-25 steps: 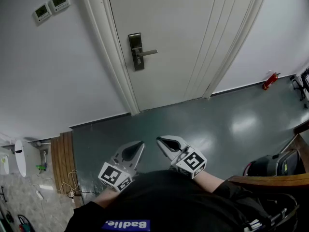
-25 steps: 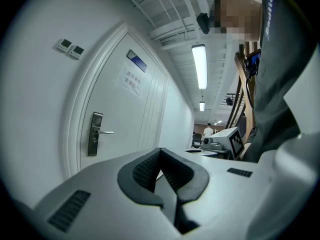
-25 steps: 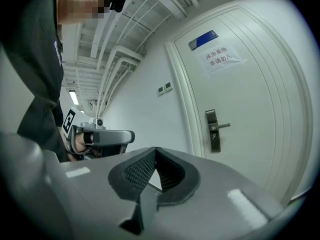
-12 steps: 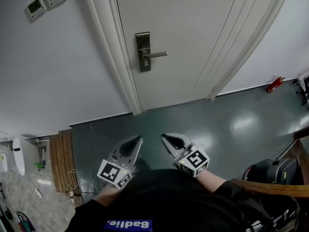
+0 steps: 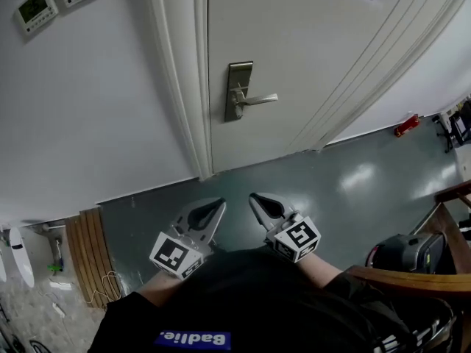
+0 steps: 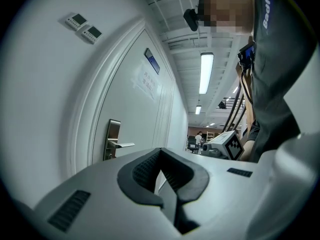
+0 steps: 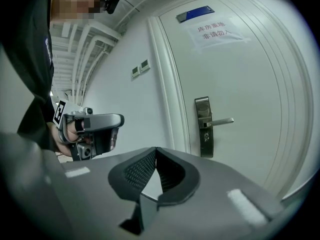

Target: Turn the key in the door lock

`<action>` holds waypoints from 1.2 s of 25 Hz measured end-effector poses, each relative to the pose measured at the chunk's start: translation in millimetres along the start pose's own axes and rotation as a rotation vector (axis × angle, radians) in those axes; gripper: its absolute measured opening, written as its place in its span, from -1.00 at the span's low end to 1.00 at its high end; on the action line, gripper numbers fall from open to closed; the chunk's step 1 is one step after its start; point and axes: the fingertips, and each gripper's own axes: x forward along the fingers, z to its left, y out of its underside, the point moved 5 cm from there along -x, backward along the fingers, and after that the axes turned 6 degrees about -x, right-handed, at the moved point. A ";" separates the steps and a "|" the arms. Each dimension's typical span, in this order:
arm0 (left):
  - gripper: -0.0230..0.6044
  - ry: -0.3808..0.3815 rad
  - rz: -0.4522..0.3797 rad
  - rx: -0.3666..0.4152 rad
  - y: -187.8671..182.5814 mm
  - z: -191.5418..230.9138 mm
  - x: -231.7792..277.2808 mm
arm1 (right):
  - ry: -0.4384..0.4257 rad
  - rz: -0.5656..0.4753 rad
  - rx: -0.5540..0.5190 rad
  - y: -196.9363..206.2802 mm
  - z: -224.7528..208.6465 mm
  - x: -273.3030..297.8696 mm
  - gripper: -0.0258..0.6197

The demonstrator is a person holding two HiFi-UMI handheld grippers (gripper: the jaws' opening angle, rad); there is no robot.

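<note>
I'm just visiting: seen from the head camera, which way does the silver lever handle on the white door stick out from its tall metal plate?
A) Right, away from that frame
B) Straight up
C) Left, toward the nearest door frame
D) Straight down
A: in the head view the silver lever handle runs rightward from its tall metal lock plate, away from the white door frame beside the plate.

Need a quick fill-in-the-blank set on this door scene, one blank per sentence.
The lever on the door points toward the head view's ____ side.
The left gripper and right gripper both have jaws ____, with nothing between them.
On the wall left of the door hang ____ panels.
Missing words: right; shut; two.
</note>
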 end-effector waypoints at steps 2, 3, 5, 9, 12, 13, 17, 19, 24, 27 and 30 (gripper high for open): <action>-0.95 0.016 0.004 -0.005 -2.8 15.9 2.2 | 0.024 0.000 0.001 -2.5 -6.2 14.9 -0.91; -0.95 0.021 0.005 -0.009 -4.5 21.8 3.6 | 0.031 0.005 0.004 -2.8 -9.2 20.4 -0.91; -0.95 0.025 0.001 -0.016 -8.5 30.1 6.8 | 0.037 0.015 0.008 -3.5 -15.3 29.4 -0.91; -0.95 0.009 0.003 -0.023 -10.2 42.3 14.8 | 0.033 0.013 0.019 -5.3 -31.8 45.7 -0.91; -0.95 -0.015 0.009 -0.019 -11.0 47.4 23.0 | 0.026 0.016 0.024 -5.1 -52.3 57.6 -0.90; -0.95 -0.024 0.011 -0.015 -12.1 48.4 25.4 | 0.021 0.020 0.031 -4.4 -59.9 62.0 -0.88; -0.95 -0.068 0.026 -0.006 -16.9 51.8 33.1 | 0.005 0.038 0.054 -4.4 -88.9 79.1 -0.83; -0.95 -0.092 0.035 -0.004 -17.3 55.2 36.7 | 0.007 0.041 0.047 -5.3 -103.0 88.7 -0.78; -0.95 -0.146 0.036 0.005 -17.5 65.6 44.7 | 0.026 0.053 0.049 -1.9 -137.2 114.5 -0.68; -0.95 -0.170 0.022 0.013 -20.7 71.1 47.2 | 0.049 0.069 0.045 1.2 -156.2 130.1 -0.65; -0.95 -0.180 0.027 0.016 -17.4 73.5 47.5 | 0.082 0.093 0.038 6.2 -172.3 145.8 -0.64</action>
